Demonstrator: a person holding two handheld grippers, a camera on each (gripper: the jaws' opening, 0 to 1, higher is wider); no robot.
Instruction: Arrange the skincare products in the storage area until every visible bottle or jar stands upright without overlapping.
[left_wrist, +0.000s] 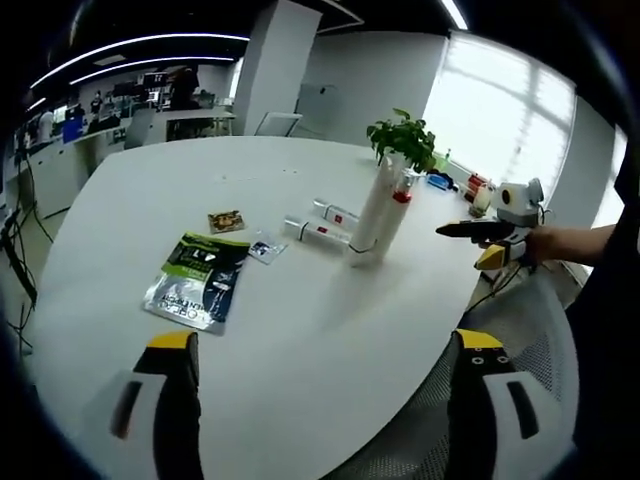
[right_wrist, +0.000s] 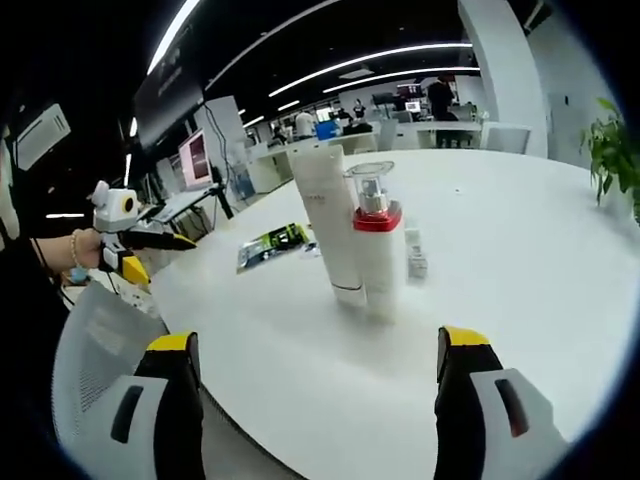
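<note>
In the left gripper view, the left tool (left_wrist: 320, 370) rises from the bottom edge at 6 o'clock, its 2 yellow-tipped jaws spread wide apart with nothing between them. Beyond them lies the white counter (left_wrist: 300, 320). Near the middle of the view a tall white tube (left_wrist: 372, 220) stands upright, and a pump bottle with a red collar (left_wrist: 398, 205) stands touching it on its 3 o'clock side. Just beside them, at 9 o'clock of the tube, 2 small white bottles (left_wrist: 325, 222) lie on their sides, close together. Farther toward 9 o'clock lie a small clear sachet (left_wrist: 266, 248), a small brown packet (left_wrist: 226, 220) and a larger green and silver pouch (left_wrist: 196, 280). A potted plant (left_wrist: 403, 138) stands behind the tube. At 3 o'clock the right tool (left_wrist: 462, 230) comes in, held by a hand (left_wrist: 560, 243); I cannot tell from here how its jaws stand.

In the right gripper view, the right tool (right_wrist: 315, 375) shows its 2 jaws spread wide at 6 o'clock, holding nothing. The white tube (right_wrist: 330, 220) and the red-collared pump bottle (right_wrist: 378, 250) stand upright and touching at the centre. A lying bottle (right_wrist: 416, 260) shows just behind them, and the pouch (right_wrist: 272, 245) lies toward 10 o'clock. At 9 o'clock the left tool (right_wrist: 165, 240) is held by a hand (right_wrist: 85, 250) over a mesh chair (right_wrist: 90, 350).
</note>
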